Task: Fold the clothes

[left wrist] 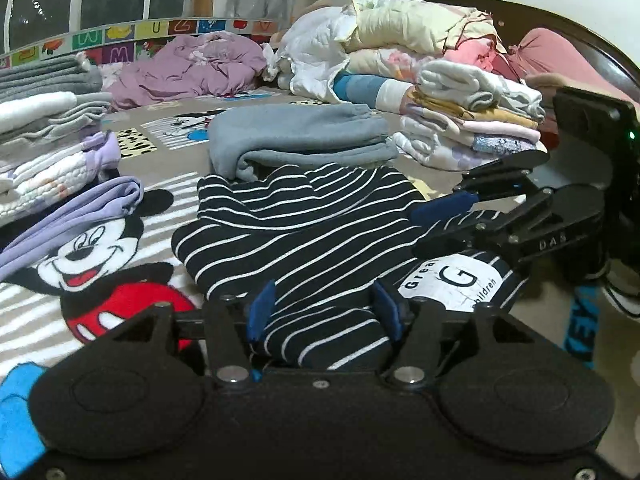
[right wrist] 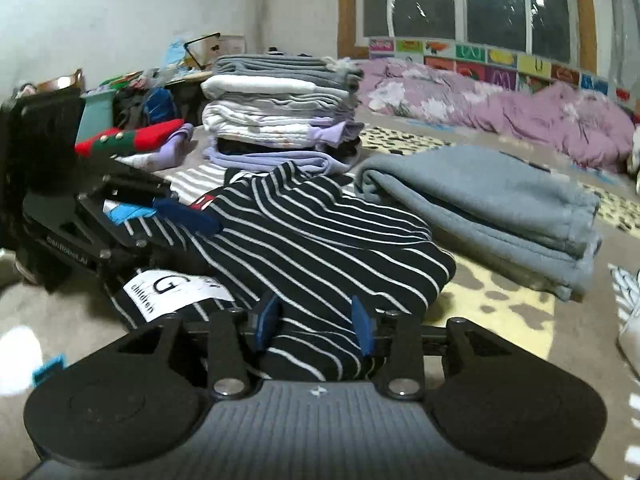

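Note:
A black garment with thin white stripes [left wrist: 304, 224] lies bunched on the Mickey Mouse bed cover [left wrist: 80, 264]; a white "G" label [left wrist: 456, 280] shows on it. My left gripper [left wrist: 324, 312] has its blue pads [left wrist: 262, 312] on either side of a fold of the garment's near edge. My right gripper [left wrist: 436, 220] comes in from the right and clamps the garment by the label. In the right wrist view, the right gripper [right wrist: 316, 322] holds striped cloth [right wrist: 320, 236] between its pads, and the left gripper [right wrist: 176, 216] grips the cloth at left.
A folded grey-blue garment [left wrist: 296, 136] lies just behind the striped one. Stacks of folded clothes stand at left [left wrist: 44, 128] and right [left wrist: 472, 120]. A crumpled purple quilt [left wrist: 188, 68] lies by the window. Piled bedding [left wrist: 400, 40] sits at the back.

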{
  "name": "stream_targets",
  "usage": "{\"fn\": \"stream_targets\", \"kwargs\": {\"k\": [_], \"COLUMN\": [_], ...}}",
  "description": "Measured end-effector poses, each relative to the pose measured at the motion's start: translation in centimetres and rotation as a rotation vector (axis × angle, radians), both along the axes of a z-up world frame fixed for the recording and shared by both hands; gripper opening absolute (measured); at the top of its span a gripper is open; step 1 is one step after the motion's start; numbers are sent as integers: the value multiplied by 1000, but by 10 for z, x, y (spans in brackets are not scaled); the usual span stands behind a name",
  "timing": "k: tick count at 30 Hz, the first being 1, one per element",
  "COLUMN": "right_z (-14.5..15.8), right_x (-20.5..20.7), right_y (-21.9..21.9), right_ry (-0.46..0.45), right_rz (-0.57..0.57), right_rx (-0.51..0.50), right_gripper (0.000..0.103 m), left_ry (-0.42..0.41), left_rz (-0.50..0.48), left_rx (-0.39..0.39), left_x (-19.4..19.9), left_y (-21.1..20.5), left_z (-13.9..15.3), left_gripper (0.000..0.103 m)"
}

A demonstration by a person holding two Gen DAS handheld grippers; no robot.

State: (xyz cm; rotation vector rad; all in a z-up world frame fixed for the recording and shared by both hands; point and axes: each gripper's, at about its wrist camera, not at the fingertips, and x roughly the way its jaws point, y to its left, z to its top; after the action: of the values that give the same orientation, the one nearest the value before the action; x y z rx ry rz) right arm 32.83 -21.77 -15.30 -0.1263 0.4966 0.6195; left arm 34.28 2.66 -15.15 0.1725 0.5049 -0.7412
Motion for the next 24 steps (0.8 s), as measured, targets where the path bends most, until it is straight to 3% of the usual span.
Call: {"fn": "stream_targets", "kwargs": {"k": [3,7,9,14,20,24], "right_z": [5,27,31,18,4,15], "right_x": [-2,-37,-53,-48,-38,-46], "right_y": [4,-1,0,5,5,2], "right_ry": [-18,-80,-127,-71,8,-19], "right_rz": [-9,54,98,130,117,143], "right_rx": [-13,79,47,0,9,49], "right_gripper": [41,41,39,38,39,39], "left_ry": [-16,-30,-16,23,-3,-31], "left_rz": [-12,-88,-140,-143,-145,-101], "left_rx": [-40,-119,-129,0,12,-57], "left_x": [-11,-28,-35,-33,-36,-33], "left_y": [7,23,26,6,4,17], "left_z": [16,34,32,5,6,21], "left_gripper": [55,55,47,48,49,53]}}
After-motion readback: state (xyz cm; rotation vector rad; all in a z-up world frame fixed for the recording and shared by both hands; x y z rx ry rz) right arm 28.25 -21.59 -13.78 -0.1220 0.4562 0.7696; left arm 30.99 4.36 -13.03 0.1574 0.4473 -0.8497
